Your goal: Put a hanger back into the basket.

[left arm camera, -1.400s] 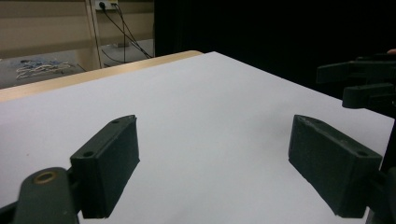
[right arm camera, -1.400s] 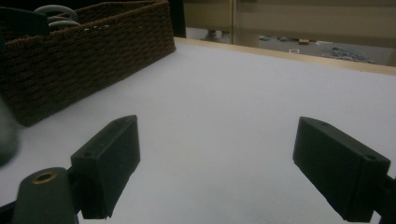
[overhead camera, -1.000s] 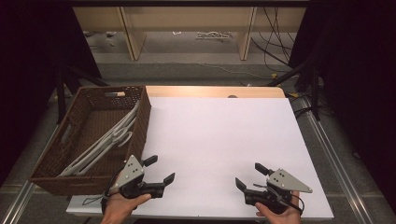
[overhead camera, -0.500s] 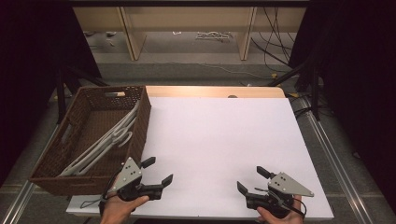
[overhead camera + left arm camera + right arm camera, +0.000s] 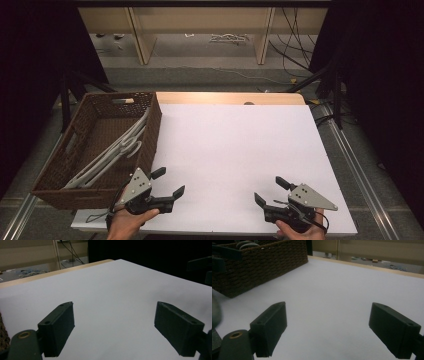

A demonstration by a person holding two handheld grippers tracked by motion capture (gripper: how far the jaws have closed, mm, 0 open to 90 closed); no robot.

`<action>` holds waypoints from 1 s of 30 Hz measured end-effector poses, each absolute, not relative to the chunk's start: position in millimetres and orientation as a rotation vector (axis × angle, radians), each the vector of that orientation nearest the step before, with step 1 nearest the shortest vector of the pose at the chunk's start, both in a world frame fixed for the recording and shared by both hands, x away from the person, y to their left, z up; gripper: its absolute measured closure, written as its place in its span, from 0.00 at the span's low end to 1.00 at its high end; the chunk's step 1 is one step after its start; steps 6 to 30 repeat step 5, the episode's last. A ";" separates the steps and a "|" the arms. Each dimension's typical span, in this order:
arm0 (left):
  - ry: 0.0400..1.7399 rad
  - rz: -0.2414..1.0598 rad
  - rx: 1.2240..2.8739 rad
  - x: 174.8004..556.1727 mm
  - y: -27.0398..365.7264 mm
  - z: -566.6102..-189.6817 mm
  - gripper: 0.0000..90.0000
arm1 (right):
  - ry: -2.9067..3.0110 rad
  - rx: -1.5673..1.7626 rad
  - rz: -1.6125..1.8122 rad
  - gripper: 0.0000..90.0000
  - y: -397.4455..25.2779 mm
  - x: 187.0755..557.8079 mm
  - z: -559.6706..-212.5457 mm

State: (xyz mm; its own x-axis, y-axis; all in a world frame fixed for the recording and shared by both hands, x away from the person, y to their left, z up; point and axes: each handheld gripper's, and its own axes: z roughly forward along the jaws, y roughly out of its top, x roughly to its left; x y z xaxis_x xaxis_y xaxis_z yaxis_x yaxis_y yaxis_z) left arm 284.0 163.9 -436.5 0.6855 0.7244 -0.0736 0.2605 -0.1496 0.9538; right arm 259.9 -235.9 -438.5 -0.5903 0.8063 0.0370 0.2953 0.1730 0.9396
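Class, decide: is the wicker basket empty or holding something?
Holding something: white hangers lie inside the wicker basket, leaning against its right wall.

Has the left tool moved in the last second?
Yes. The left tool slid back toward the table's near edge, beside the basket's near corner.

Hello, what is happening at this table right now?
A person holds a gripper in each hand at the near edge of a white table. The left gripper and the right gripper both have their jaws wide apart and hold nothing. To the left stands a brown wicker basket with white clothes hangers lying inside. The left gripper is close to the basket's near corner, apart from it. Nothing has been picked up yet.
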 end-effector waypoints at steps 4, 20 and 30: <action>0.796 0.489 1.718 284.0 163.7 -436.6 0.18 | 1.981 1.040 1.410 0.18 -236.2 259.7 -438.1; 0.796 0.489 1.718 284.0 163.7 -436.6 0.18 | 1.977 1.034 1.424 0.18 -236.0 260.2 -438.5; 0.796 0.489 1.718 284.0 163.7 -436.6 0.18 | 1.977 1.034 1.424 0.18 -236.0 260.2 -438.5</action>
